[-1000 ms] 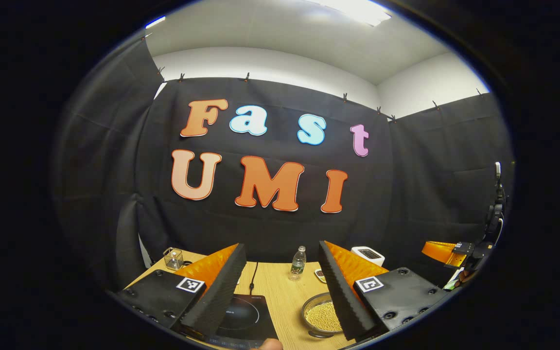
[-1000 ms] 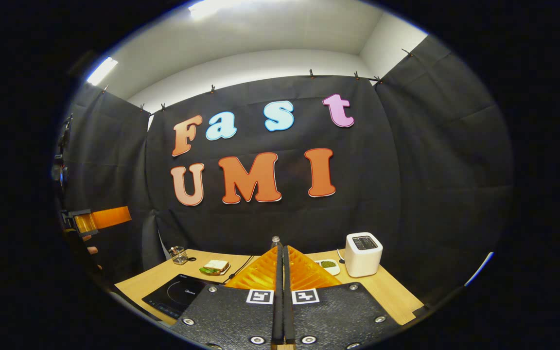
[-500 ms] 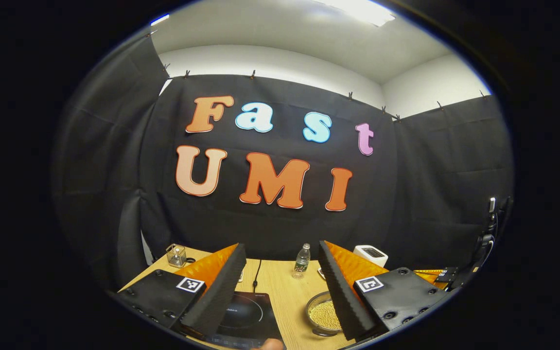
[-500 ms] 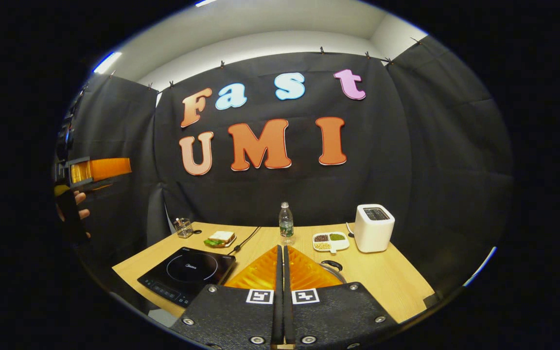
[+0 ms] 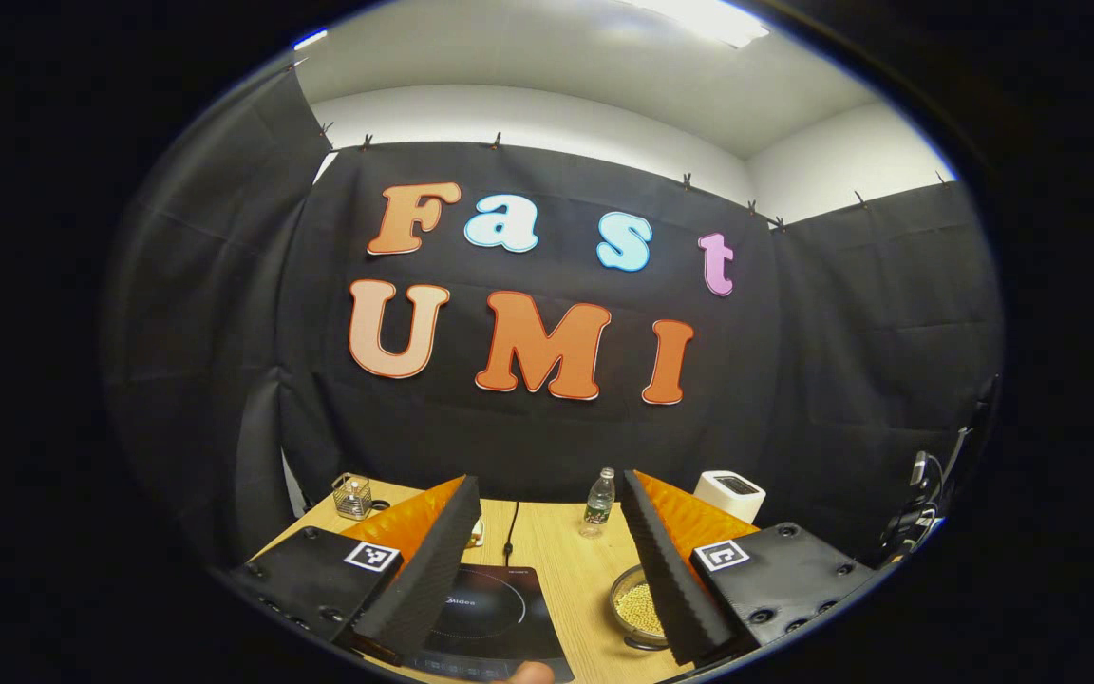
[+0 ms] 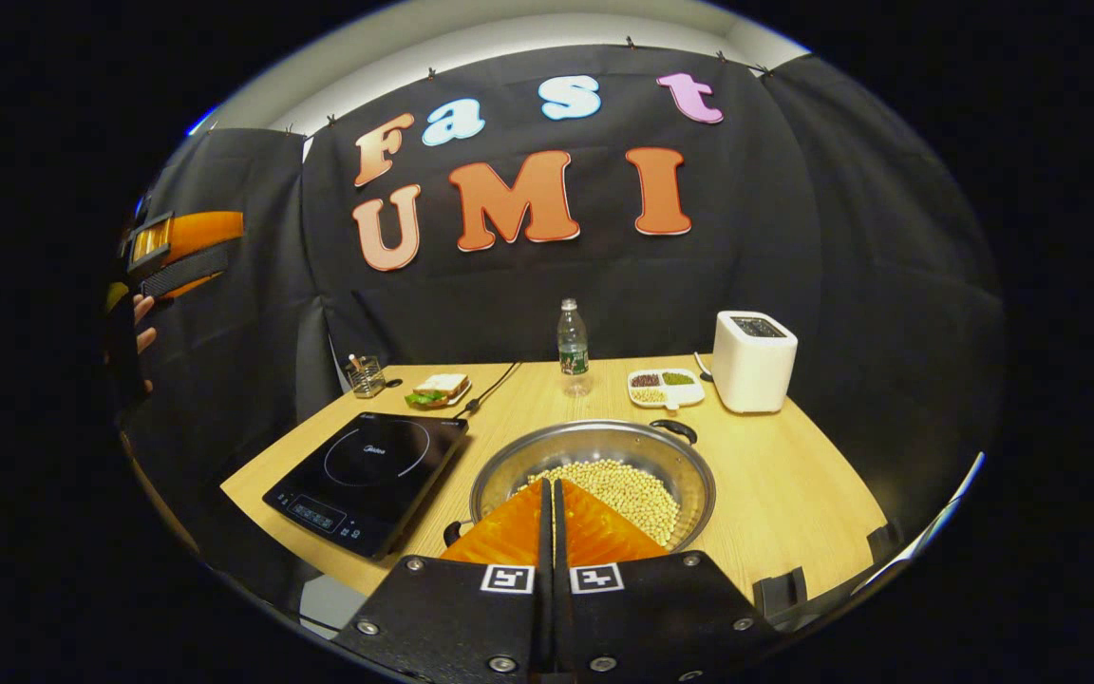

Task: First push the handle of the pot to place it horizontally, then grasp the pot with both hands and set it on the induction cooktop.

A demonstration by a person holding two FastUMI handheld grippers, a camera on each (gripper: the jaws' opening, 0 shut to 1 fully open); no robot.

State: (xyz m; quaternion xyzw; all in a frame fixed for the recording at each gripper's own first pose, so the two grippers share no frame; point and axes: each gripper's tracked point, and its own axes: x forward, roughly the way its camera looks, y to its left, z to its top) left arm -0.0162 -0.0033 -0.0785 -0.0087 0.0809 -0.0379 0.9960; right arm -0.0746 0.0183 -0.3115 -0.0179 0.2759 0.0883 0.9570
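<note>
Right tool [image 6: 548, 489] dipped twd pot [image 6: 594, 446], fingers pressed together on nothing; left tool [image 5: 547, 532] spread wide, empty.

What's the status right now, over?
Left gripper open, above the induction cooktop. Right gripper shut, empty, over the pot of beans. Pot on the table, beside cooktop. Nothing between them.

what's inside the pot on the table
The pot holds a layer of small pale yellow beans across its bottom. The right gripper, fingers shut, covers the near part, so what lies there cannot be seen.
</note>
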